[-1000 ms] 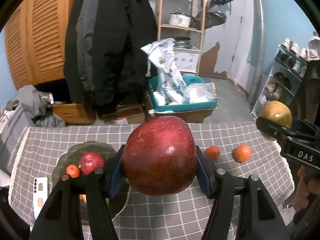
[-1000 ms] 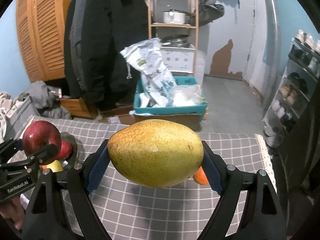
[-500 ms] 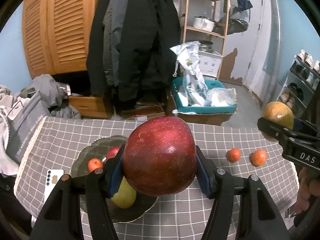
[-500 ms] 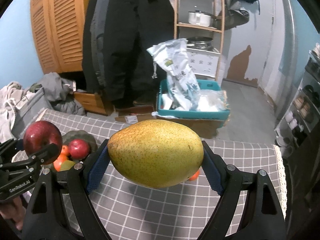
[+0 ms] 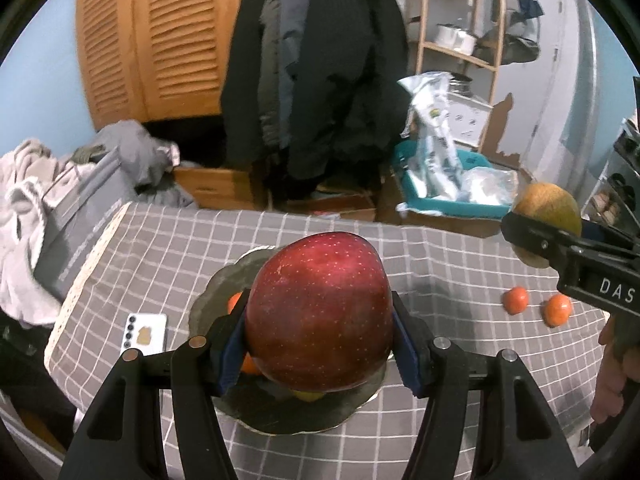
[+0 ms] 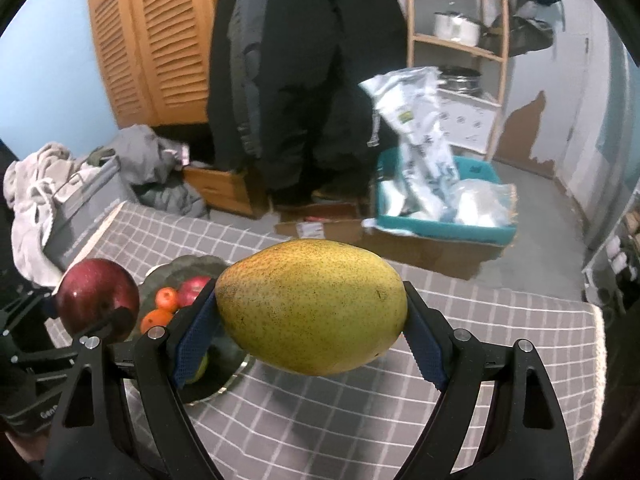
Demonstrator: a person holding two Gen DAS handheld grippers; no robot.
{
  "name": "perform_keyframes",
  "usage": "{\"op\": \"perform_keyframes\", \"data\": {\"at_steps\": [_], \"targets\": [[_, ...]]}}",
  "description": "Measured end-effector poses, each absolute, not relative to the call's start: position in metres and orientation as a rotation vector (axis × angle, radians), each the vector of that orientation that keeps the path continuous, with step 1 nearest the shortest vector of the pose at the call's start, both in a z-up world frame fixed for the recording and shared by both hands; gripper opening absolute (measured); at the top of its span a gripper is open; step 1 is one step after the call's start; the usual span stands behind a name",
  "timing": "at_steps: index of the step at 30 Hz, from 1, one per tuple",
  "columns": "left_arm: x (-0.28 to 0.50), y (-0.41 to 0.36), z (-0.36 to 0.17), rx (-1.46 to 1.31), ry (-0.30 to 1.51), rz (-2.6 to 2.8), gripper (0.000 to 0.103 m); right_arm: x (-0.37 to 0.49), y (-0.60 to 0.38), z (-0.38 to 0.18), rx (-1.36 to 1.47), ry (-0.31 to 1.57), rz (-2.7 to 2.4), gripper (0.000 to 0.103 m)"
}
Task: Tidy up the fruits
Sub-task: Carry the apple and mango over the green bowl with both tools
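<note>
My left gripper (image 5: 320, 344) is shut on a big red apple (image 5: 320, 312) and holds it above the dark plate (image 5: 280, 412). The apple hides most of the plate's fruit. My right gripper (image 6: 312, 336) is shut on a yellow-green mango (image 6: 312, 308), held above the checked tablecloth to the right of the plate (image 6: 228, 364). In the right wrist view the plate holds small oranges (image 6: 166, 298), a red apple (image 6: 192, 286) and a green fruit. Two more oranges (image 5: 516, 300) lie on the cloth at the right.
A white phone (image 5: 146, 334) lies on the cloth left of the plate. The table's far edge (image 5: 280, 216) faces hanging coats, a wooden cupboard and a teal bin (image 5: 452, 196) on a cardboard box. Clothes are piled at the left.
Both grippers have swung left with their fruit. The plate has come from the left to under the red apple, and it shows nearer in the right wrist view.
</note>
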State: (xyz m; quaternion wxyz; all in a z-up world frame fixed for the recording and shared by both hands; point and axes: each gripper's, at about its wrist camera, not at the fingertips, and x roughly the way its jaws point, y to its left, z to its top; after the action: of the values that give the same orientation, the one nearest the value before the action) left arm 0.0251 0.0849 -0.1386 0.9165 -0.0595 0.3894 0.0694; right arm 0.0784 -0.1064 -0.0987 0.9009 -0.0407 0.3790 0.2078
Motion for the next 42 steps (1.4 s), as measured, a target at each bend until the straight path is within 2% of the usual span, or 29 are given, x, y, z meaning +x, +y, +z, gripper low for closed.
{"op": "perform_keyframes", "data": {"at_steps": [12,28,40,42], "targets": [[0.022,0.132,-0.188,-0.164,0.915,0.231,0.064,0.092,-0.037,-0.146,-0.136,0.881,0.526,0.084],[0.031,0.159,-0.245,-0.222,1.050,0.261,0.064,0.106,0.003,-0.204,-0.170,1.029,0.576,0.085],[0.034,0.156,-0.256,-0.209,1.089,0.254,0.065,0.110,0.012,-0.222,-0.164,1.095,0.598,0.085],[0.033,0.154,-0.251,-0.195,1.067,0.253,0.068,0.111,0.013,-0.225,-0.153,1.108,0.606,0.085]]}}
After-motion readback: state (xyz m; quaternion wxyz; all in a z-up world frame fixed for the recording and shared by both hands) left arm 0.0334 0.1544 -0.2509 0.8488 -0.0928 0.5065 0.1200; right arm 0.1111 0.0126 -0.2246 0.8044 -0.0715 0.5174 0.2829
